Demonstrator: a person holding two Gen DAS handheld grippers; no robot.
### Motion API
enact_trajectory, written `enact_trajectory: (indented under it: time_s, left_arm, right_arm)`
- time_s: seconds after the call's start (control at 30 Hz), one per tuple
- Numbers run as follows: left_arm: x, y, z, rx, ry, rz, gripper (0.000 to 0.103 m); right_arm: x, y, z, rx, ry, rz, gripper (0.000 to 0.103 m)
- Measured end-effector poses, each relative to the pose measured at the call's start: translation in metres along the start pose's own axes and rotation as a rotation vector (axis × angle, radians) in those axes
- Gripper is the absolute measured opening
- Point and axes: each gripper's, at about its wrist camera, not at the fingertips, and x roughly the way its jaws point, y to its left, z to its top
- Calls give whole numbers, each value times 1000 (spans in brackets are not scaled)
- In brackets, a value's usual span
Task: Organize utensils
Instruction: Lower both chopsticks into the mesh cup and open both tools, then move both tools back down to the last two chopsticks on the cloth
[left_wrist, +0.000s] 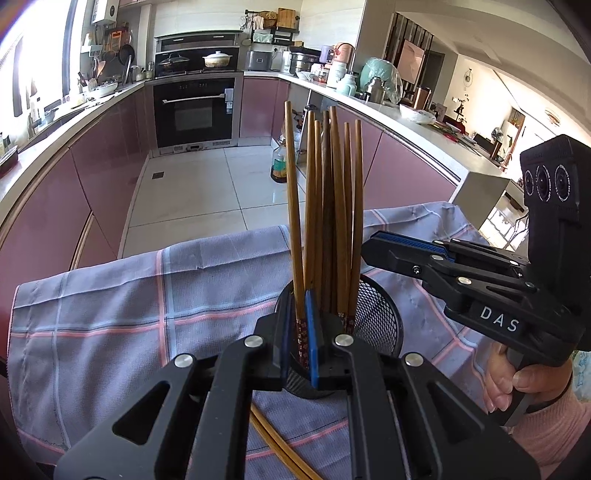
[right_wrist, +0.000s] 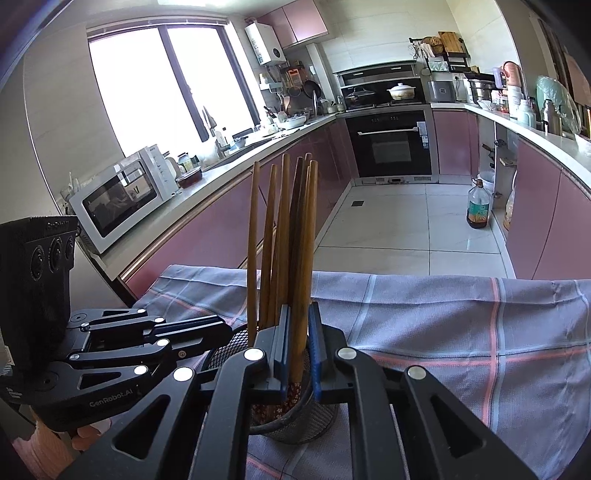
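A black mesh holder (left_wrist: 373, 314) stands on a checked cloth (left_wrist: 110, 302) and holds several brown chopsticks (left_wrist: 332, 206) upright. My left gripper (left_wrist: 301, 339) is shut on one chopstick (left_wrist: 293, 206) with a floral end, held upright at the holder's rim. My right gripper (right_wrist: 299, 350) is closed around one chopstick (right_wrist: 301, 258) over the holder (right_wrist: 295, 421). In the left wrist view the right gripper (left_wrist: 402, 251) reaches in from the right, beside the bundle. Loose chopsticks (left_wrist: 280, 450) lie on the cloth under my left gripper.
The cloth-covered table (right_wrist: 461, 332) ends at a far edge, with tiled floor (left_wrist: 207, 184) beyond. Pink kitchen cabinets (left_wrist: 55, 206) run along both sides. An oven (left_wrist: 194, 110) is at the back. An oil bottle (right_wrist: 479, 206) stands on the floor.
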Motion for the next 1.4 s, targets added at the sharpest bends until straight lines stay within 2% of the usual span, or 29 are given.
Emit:
enact_trajectory:
  time_s: [0.07, 0.2, 0.6, 0.87, 1.1, 1.4]
  left_arm:
    - [-2, 1, -3, -9, -6, -4, 8]
    - [-6, 6, -11, -36, -20, -13, 8]
    - [-31, 8, -38, -75, -79, 35, 29]
    - [-52, 10, -56, -98, -98, 63, 36]
    - [-58, 12, -83, -122, -77, 98, 41]
    - [-39, 34, -133, -195, 39, 123, 42]
  right_arm:
    - [-1, 0, -2, -2, 0, 2, 17]
    - [-7, 1, -7, -11, -5, 13, 19]
    - [-30, 17, -15, -71, -38, 34, 31]
    - [-45, 34, -36, -115, -28, 89, 32]
    - [-33, 51, -68, -156, 78, 141, 37]
    - [13, 72, -111, -182, 274, 162, 37]
